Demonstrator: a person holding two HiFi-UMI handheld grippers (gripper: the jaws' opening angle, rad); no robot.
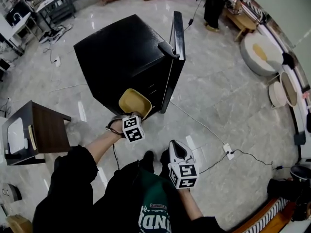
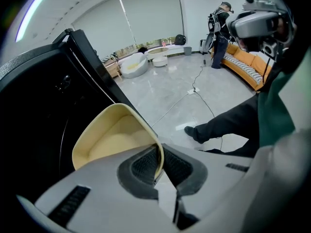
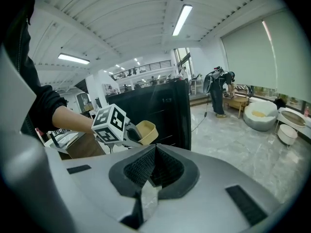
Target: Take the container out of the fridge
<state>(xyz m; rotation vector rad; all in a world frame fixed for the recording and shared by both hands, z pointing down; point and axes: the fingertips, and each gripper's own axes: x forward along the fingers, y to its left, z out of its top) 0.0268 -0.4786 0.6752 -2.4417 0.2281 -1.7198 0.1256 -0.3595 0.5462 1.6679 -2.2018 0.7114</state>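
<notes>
Left fingers (image 2: 141, 168) pinching container (image 2: 114, 140) rim, fridge (image 1: 121, 57) door (image 1: 178, 33) open, cable (image 1: 201, 124) beyond

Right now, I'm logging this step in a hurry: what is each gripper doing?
Left gripper: closed on the rim of the yellow container.
Right gripper: closed, nothing between its jaws.

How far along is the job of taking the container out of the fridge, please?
Done: the fridge door stands open and the cream container looks just clear of the black fridge. In hand: the left claw pinches its rim. The right claw is shut and empty. Left: setting it down somewhere.
</notes>
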